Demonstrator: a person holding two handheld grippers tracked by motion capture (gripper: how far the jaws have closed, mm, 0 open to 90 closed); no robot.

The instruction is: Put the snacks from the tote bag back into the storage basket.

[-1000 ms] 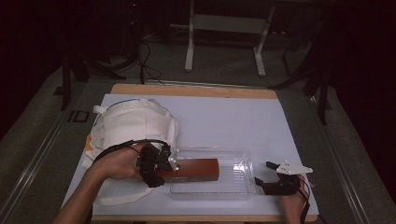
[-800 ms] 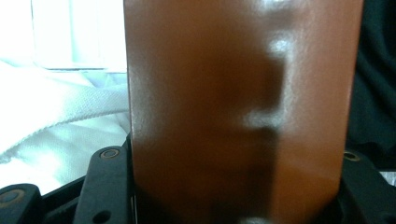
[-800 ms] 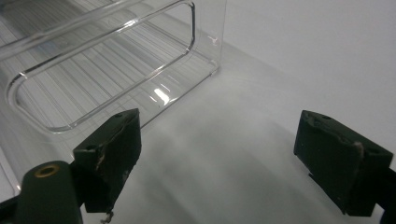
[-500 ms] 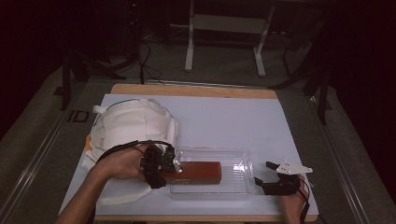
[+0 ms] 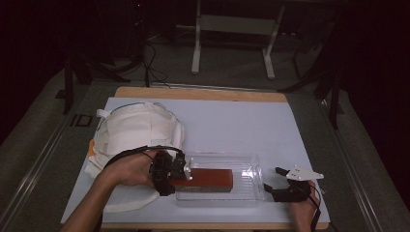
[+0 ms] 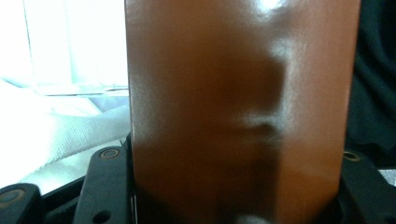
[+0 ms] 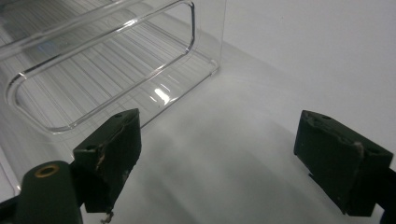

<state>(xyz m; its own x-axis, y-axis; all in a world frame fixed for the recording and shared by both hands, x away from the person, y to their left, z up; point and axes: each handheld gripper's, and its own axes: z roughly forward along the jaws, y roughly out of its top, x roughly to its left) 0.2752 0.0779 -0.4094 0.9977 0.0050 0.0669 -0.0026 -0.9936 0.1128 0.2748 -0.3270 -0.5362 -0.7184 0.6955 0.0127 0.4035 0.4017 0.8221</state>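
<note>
A long brown box (image 5: 209, 178) lies inside a clear plastic bin (image 5: 247, 162) near the table's front edge. My left gripper (image 5: 175, 175) is shut on the box's left end, and the box's glossy brown face (image 6: 238, 107) stands close between the jaws in the left gripper view. My right gripper (image 5: 276, 182) rests open on the white table just right of the bin, nothing between its fingers (image 7: 112, 154). The bin's ribbed clear wall (image 7: 107, 70) lies ahead of it to the left.
A cream cloth bag (image 5: 138, 133) lies at the left of the white table cover (image 5: 241, 121), just behind my left hand. Beyond the wooden far edge (image 5: 203, 93) a dark floor holds a metal stand (image 5: 232, 29) and cables.
The left gripper has slid the brown box a little to the right, deeper into the bin. The right gripper has stayed in place.
</note>
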